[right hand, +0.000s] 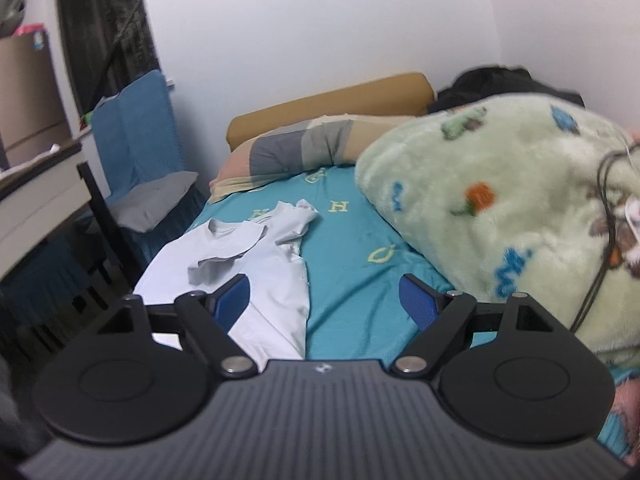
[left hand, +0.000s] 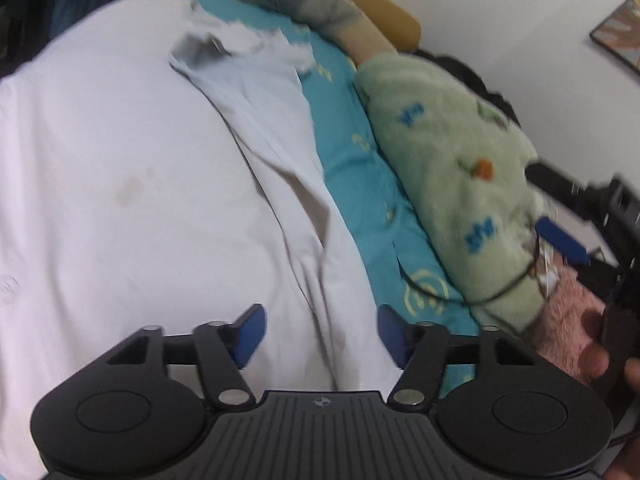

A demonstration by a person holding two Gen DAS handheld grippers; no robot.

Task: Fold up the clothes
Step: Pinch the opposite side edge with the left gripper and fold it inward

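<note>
Lying under left gripper [left hand: 320, 336], jaws parted, nothing clamped: white T-shirt [left hand: 120, 184]; right gripper [right hand: 325, 305] open, bed [right hand: 352, 280] beneath.

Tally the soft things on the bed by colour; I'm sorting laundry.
White: 1, the T-shirt
Green: 1, the fleece blanket
Grey and beige: 1, the pillow
Total: 3

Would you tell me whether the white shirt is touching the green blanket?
Apart. The right wrist view shows a strip of teal sheet between the white shirt and the green blanket.
</note>
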